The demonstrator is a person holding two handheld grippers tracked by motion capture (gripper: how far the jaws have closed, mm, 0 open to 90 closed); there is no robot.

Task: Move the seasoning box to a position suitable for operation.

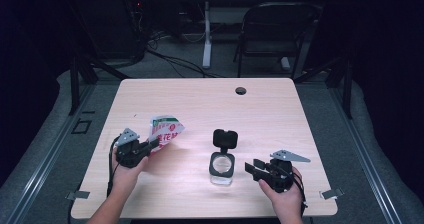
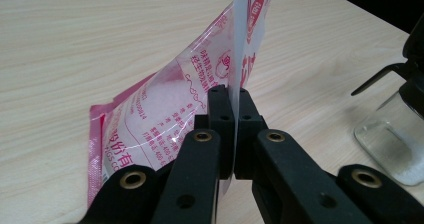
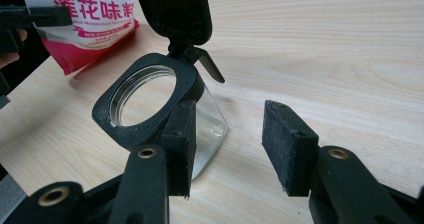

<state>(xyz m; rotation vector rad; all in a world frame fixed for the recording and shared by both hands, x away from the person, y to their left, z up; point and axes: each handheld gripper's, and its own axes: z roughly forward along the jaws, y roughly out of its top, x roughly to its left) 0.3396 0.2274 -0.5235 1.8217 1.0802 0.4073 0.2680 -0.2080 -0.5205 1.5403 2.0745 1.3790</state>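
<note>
Left tongs clamped on bag edge, lifted near surface's left edge | right tongs open beside jar, front centre, lid up | step: bringing bag over | next: steady jar, tilt bag above mouth.

pouch: pink-white, tilted, edge pinched | jar: lid open

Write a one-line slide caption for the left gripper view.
Left gripper shut on the edge of a pink-and-white seasoning bag above the wooden table, glass jar at right.
</note>
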